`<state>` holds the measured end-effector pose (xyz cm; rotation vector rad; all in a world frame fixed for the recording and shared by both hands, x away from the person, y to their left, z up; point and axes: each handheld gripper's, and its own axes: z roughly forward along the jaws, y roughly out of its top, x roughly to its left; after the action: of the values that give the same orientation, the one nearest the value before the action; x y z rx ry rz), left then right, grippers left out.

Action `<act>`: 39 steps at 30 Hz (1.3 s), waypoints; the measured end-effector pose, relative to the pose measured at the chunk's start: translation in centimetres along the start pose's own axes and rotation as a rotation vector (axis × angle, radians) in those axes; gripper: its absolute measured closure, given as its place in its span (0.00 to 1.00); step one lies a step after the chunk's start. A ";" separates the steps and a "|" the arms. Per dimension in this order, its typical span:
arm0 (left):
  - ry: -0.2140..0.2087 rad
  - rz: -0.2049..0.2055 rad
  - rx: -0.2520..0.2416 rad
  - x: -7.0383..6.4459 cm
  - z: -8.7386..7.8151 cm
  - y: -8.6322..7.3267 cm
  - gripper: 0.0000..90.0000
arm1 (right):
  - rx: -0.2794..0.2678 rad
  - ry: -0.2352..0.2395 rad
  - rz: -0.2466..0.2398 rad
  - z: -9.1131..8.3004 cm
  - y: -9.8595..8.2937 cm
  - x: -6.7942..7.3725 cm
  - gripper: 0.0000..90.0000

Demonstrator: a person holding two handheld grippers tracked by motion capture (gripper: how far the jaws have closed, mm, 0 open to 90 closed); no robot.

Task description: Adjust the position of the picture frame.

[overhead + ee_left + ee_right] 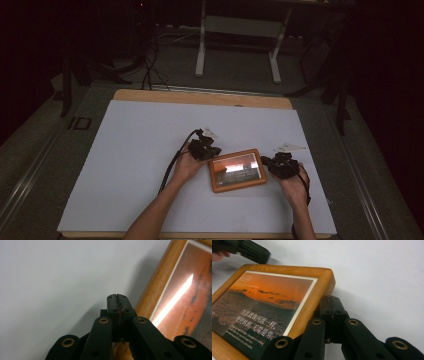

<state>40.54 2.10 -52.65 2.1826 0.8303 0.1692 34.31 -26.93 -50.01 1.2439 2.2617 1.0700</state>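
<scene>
A wooden picture frame (237,170) lies flat at about five o'clock on the white table sheet (135,150), between both tools. The left gripper (117,298), jaws clenched with nothing between, sits at the frame's nine o'clock edge; the right gripper (332,305), jaws together, presses its three o'clock edge. The frame looks stiff, moderately light, with fragile glazing: best gripped by its wooden rim.

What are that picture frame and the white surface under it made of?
The picture frame looks like varnished wood: warm orange-brown, rounded edges, faint grain. Its front seems glazed, since it reflects a bright streak. The white sheet looks like matte paper or board, on a wooden table.
</scene>
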 end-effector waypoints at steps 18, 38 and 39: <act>-0.068 0.082 0.039 -2.8 -3.0 -3.4 1.00 | -0.004 0.005 -0.061 -2.2 -1.0 1.3 1.00; -0.145 0.049 0.034 -4.8 -4.2 -6.1 1.00 | 0.071 0.005 -0.124 -4.8 -4.9 3.2 1.00; -0.158 0.046 0.031 -5.0 -4.2 -6.2 1.00 | 0.067 0.004 -0.118 -4.7 -4.8 3.0 1.00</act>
<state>31.94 4.62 -53.48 2.2128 0.6984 0.0069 27.01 -28.17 -50.40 1.1183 2.3600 0.9621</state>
